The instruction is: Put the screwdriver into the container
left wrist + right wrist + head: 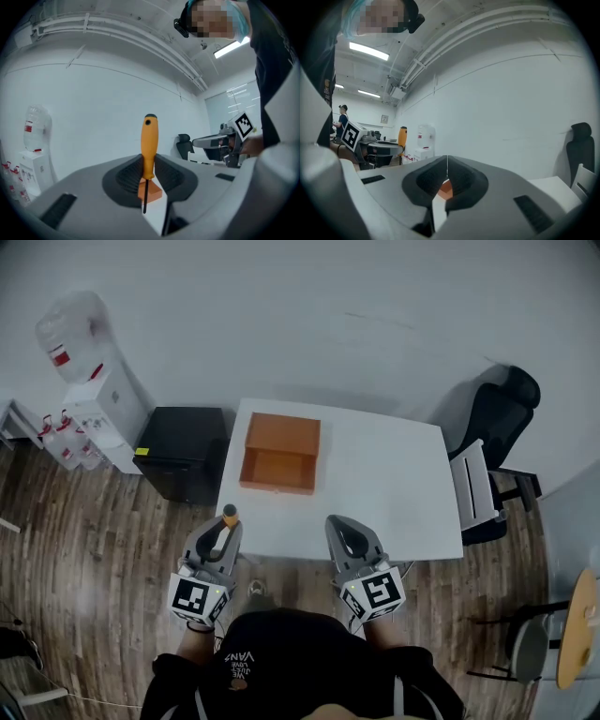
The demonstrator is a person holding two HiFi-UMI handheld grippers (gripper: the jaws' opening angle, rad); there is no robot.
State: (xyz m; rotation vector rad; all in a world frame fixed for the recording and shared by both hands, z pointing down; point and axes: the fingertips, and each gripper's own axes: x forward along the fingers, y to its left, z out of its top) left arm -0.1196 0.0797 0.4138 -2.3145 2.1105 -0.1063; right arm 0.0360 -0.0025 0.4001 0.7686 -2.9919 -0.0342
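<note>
On the white table, the orange container sits at eleven o'clock. The left gripper, by the seven o'clock corner, clamps the screwdriver upright; the right gripper is closed, empty. Best to carry it toward one o'clock, clear the rim, and release low.

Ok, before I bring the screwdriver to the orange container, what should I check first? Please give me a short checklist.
1. Grip on the screwdriver: ok. The left gripper has its fingers clamped low on the handle, which is upright with the shaft down.
2. Container open and free inside: ok, nothing shows in it.
3. Way across the table: ok, it is bare between gripper and container.
4. Right gripper out of the way: ok, it is shut, empty and beside the left one.
5. Screwdriver above the container: not ok, it is by the table's near edge, short of the container.
6. Grip firm enough for the move: cannot tell.
</note>
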